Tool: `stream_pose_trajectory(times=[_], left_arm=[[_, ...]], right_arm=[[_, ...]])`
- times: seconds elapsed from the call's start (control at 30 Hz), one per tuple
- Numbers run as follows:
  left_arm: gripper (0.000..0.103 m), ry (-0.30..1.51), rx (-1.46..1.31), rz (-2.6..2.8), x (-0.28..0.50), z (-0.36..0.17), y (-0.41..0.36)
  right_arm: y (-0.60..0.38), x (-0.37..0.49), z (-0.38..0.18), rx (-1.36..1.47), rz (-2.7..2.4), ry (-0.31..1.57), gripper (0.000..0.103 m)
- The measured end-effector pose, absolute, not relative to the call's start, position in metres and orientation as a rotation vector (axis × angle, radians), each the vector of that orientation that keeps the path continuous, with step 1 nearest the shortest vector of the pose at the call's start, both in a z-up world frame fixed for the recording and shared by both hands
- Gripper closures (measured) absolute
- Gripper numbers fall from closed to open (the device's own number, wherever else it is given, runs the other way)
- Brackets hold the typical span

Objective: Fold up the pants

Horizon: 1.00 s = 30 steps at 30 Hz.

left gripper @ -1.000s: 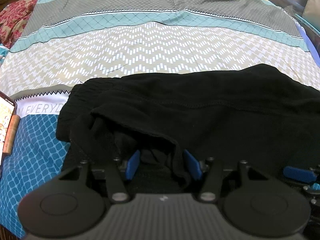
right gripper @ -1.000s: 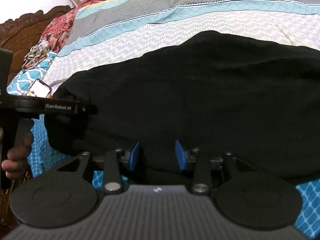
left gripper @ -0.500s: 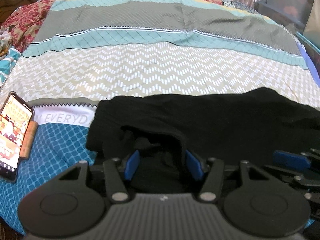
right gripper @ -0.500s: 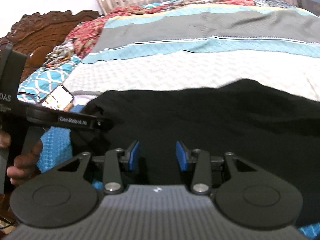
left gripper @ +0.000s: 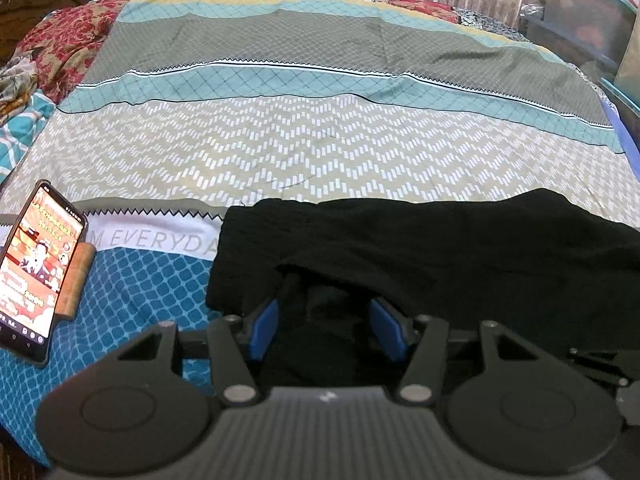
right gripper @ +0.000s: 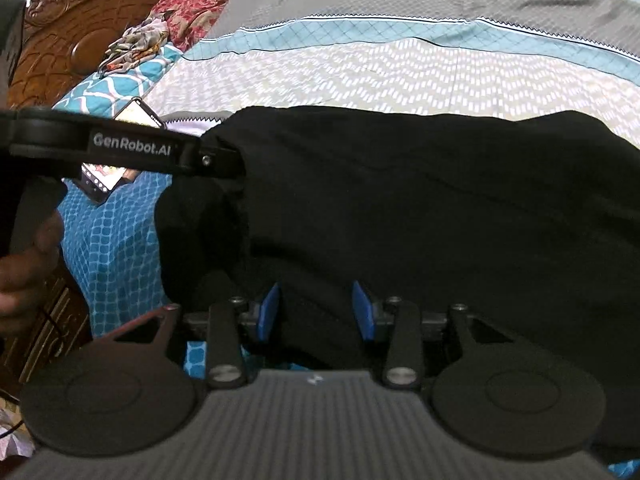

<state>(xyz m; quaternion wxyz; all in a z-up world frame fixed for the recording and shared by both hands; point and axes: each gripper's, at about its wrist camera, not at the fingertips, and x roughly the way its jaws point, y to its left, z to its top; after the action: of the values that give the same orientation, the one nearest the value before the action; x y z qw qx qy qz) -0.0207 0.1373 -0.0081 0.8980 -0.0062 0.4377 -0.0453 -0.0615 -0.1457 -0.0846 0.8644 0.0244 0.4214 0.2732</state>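
Note:
Black pants point(left gripper: 440, 256) lie folded across the near part of the bed, over the blue-patterned sheet. My left gripper point(left gripper: 324, 320) is shut on a thick bunch of their near left edge, with dark cloth filling the gap between the blue pads point(left gripper: 264, 328). In the right wrist view the pants point(right gripper: 400, 200) fill the middle. My right gripper point(right gripper: 316, 310) is shut on their near edge further right. The left gripper point(right gripper: 216, 160) reaches in from the left, held by a hand point(right gripper: 24, 272), its tip buried in the cloth.
A lit phone point(left gripper: 36, 272) leans on a wooden stand at the left of the striped bedsheet point(left gripper: 320, 152). A red patterned blanket point(left gripper: 60, 40) lies at the far left. The carved headboard point(right gripper: 80, 48) stands left. Plastic storage boxes point(left gripper: 584, 20) sit far right.
Both cameras have drawn back from the pants, which now take up less of each view. The phone has come fully into the left wrist view. The cloth stays between both pairs of pads.

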Motion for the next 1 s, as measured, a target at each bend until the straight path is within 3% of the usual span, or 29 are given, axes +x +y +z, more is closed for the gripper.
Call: stream_pose_trajectory(times=[0.5,0.8,0.9,0.93,0.97,1.0], left_arm=[[0.051,0.905,-0.002,-0.084,-0.02,-0.011,0.139],[0.051,0.924,-0.003,-0.08,-0.017,-0.02,0.142],[0.05,0.887,-0.087,-0.114,-0.023,-0.016,0.157],[0.044,0.861,-0.13,-0.12,-0.028,-0.011,0.167],[0.03,0.827,-0.171,-0.104,-0.034,-0.005,0.181],[0.022,0.798,-0.198,-0.08,-0.039,-0.001,0.195]], right_arm=[[-0.148,-0.054,-0.058,0.077,0.565,0.758,0.059],[-0.123,-0.043,-0.099,0.089,0.614,0.929,0.057],[-0.113,-0.055,-0.094,-0.006,0.618,0.879,0.056],[-0.113,-0.056,-0.091,-0.019,0.625,0.871,0.056],[-0.116,-0.057,-0.087,-0.013,0.631,0.859,0.056],[-0.12,-0.057,-0.083,0.004,0.632,0.841,0.056]])
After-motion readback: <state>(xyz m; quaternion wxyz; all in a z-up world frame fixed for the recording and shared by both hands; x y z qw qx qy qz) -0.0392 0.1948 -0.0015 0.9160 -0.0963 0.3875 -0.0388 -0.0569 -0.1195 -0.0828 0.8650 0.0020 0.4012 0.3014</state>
